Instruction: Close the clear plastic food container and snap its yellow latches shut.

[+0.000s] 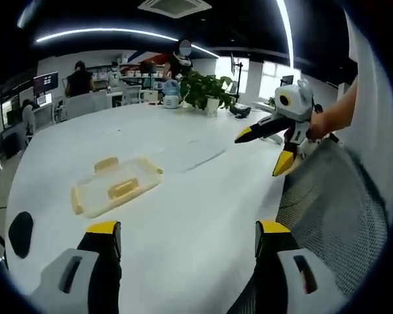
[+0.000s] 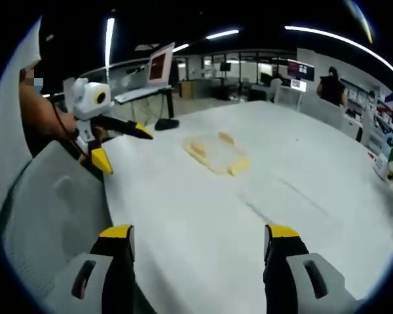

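The clear plastic food container with yellow latches point(image 1: 115, 185) point(image 2: 217, 153) lay on the white table point(image 1: 203, 196) at 11 o'clock of the left gripper point(image 1: 187, 239). The left gripper and the right gripper point(image 2: 200, 242) both had jaws spread, gripping nothing.

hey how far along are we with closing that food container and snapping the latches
Little looks done. The clear plastic food container with yellow latches lies flat on the white table, apart from both grippers; whether its latches are snapped is too blurred to tell. The left gripper and right gripper are open and empty. Reaching, closing and latching remain.

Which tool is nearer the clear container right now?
Left, slightly. Left tool hangs open just short of the container; right tool, also open, sits farther back across the table.
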A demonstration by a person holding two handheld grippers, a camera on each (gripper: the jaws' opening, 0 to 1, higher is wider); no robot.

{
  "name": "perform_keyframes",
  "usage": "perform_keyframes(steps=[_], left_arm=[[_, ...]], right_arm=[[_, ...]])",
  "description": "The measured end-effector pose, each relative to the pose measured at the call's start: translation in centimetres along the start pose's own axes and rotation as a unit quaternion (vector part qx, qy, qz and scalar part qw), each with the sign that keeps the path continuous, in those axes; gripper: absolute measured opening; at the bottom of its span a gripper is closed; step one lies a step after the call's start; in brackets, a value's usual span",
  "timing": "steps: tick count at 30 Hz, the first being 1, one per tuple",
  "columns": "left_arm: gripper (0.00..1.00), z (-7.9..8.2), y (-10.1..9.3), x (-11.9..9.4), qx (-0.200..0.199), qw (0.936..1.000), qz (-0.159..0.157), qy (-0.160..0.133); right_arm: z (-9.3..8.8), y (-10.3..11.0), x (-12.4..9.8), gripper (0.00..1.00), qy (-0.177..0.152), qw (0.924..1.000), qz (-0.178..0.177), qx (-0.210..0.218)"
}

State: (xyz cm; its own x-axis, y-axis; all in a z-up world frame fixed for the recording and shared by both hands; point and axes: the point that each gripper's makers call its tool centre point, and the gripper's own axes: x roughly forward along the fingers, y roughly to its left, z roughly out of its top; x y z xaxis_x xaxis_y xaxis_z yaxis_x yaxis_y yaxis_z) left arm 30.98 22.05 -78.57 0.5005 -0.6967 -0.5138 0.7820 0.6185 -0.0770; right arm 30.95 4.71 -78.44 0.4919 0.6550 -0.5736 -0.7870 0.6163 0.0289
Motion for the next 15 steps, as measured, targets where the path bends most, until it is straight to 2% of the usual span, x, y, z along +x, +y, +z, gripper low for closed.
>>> perform_keyframes(steps=[15], left_arm=[[0.84, -0.7, 1.2, 1.0, -0.013, 0.9999, 0.002, 0.007]], right_arm=[[0.7, -0.6, 1.8, 0.82, 0.005, 0.9998, 0.017, -0.012]])
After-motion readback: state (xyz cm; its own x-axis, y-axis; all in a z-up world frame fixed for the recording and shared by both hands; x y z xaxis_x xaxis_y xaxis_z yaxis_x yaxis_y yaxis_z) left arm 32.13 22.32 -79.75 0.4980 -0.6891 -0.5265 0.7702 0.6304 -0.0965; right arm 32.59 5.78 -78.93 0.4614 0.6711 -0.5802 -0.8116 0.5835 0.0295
